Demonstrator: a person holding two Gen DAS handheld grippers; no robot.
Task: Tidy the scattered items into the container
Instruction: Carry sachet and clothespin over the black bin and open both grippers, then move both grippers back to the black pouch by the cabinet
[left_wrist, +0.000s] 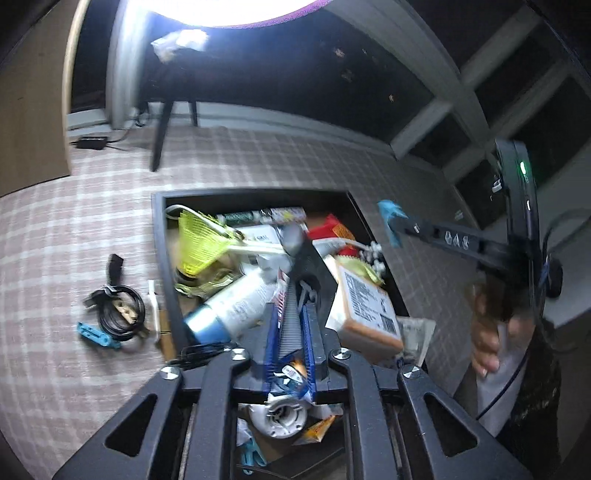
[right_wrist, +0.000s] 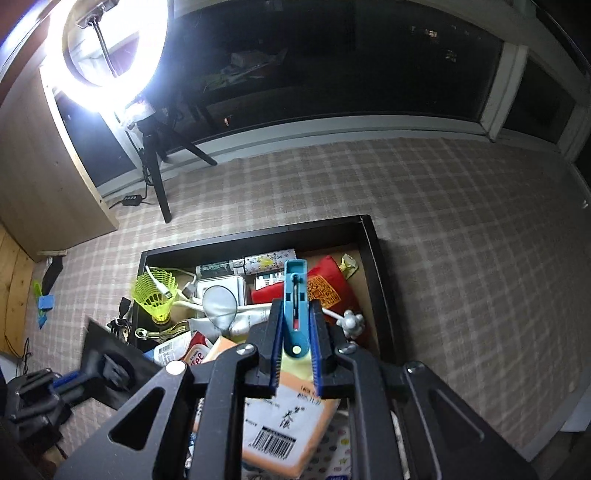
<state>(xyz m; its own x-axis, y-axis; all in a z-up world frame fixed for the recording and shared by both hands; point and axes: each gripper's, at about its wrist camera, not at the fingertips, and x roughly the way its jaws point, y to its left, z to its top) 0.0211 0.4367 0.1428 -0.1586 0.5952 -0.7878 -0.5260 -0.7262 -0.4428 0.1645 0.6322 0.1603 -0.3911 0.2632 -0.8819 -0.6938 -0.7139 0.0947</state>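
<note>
A black tray (left_wrist: 159, 229) (right_wrist: 373, 251) sits on the checked cloth, filled with clutter: a yellow shuttlecock (left_wrist: 199, 240) (right_wrist: 155, 295), a red packet (right_wrist: 332, 291), an orange tissue pack (left_wrist: 369, 310) (right_wrist: 291, 424) and a white bottle (left_wrist: 236, 306). My left gripper (left_wrist: 291, 306) hangs over the tray, jaws apart, with a tube (left_wrist: 279, 413) loose between its blue pads, cap towards the camera. My right gripper (right_wrist: 295, 314) (left_wrist: 391, 221) also hovers over the tray. A blue clothes peg (right_wrist: 295, 295) (left_wrist: 388, 210) stands between its parted pads, with a sliver of gap on each side.
Left of the tray on the cloth lie a coiled black cable (left_wrist: 118, 306), another blue peg (left_wrist: 98, 334) and a small white item (left_wrist: 153, 306). A ring light (right_wrist: 110, 48) on a tripod (right_wrist: 162, 199) stands behind, beside a wooden cabinet (right_wrist: 37, 184). A person's hand (left_wrist: 487, 332) holds the right gripper.
</note>
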